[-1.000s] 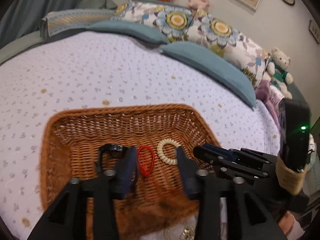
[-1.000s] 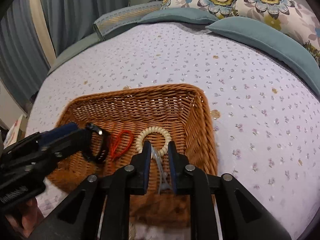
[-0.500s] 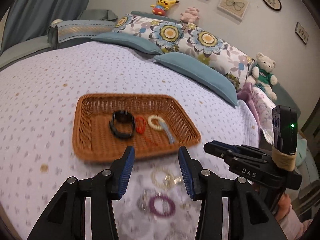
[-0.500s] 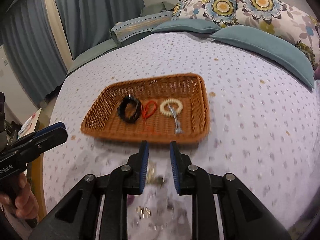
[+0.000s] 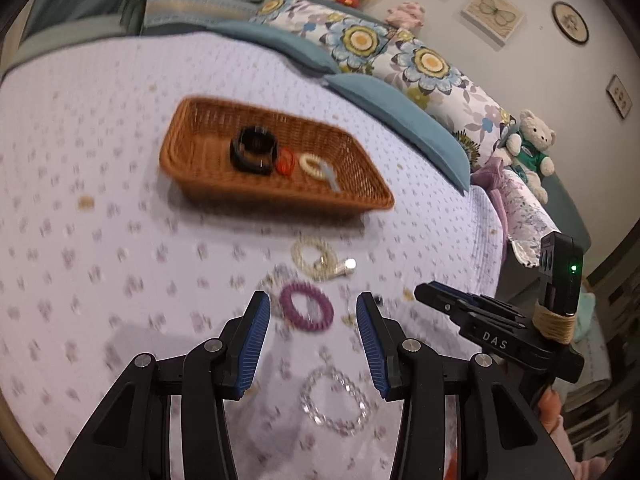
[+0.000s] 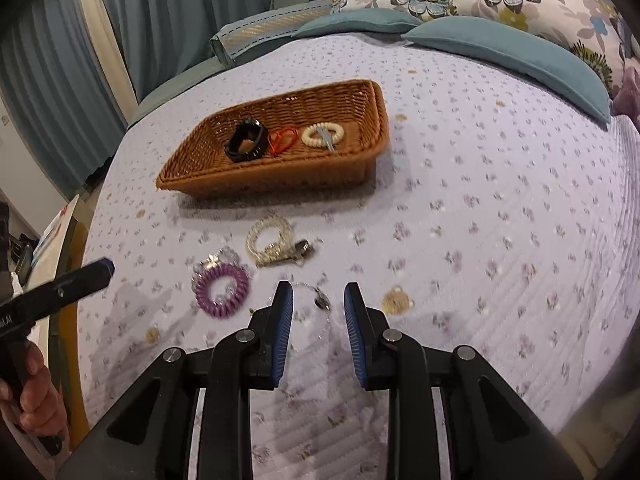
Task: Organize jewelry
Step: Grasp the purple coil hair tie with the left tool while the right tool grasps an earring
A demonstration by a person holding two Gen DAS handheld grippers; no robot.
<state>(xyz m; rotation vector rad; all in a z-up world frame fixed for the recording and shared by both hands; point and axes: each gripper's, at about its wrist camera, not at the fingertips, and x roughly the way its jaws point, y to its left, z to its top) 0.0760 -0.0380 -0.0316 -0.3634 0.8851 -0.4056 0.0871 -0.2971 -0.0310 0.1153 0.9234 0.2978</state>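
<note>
On the lilac flowered bedspread [image 6: 500, 184], the brown wicker basket [image 6: 372, 152] already holds four pieces. Loose pieces lie near it — fetching is in hand. Both the left gripper [image 5: 312, 316] and right gripper [image 6: 318, 304] are spread, empty; the purple coil bracelet [image 5: 306, 306] probably wants pinching next.

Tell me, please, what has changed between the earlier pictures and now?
Both grippers have pulled back from the wicker basket toward the loose pieces on the bedspread. The right gripper let go of the pale blue clip, which now lies in the basket across the cream bead bracelet; its jaws stand open and empty. The left gripper stayed open and empty. The black band and red loop kept their places.
</note>
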